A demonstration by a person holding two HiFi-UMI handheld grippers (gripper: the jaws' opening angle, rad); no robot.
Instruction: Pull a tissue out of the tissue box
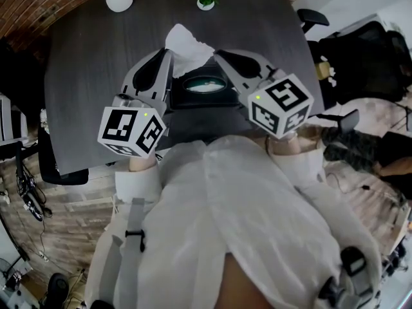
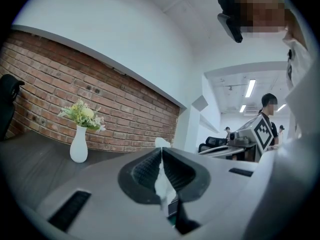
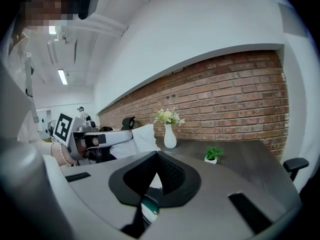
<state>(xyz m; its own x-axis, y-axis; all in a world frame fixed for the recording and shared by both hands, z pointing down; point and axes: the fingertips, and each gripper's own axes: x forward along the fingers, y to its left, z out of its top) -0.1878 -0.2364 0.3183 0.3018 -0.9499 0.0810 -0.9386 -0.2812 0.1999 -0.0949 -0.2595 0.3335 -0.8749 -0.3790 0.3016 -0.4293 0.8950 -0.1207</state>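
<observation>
Tissue (image 1: 187,44) standing out of tissue box (image 1: 206,85) on bench (image 1: 90,63), clamped in left hand-held gripper (image 2: 161,151). Right hand-held gripper (image 3: 157,155) closed alongside, seemingly on nothing. Best to draw upward and away smoothly, grip firm, without dragging the box.
</observation>
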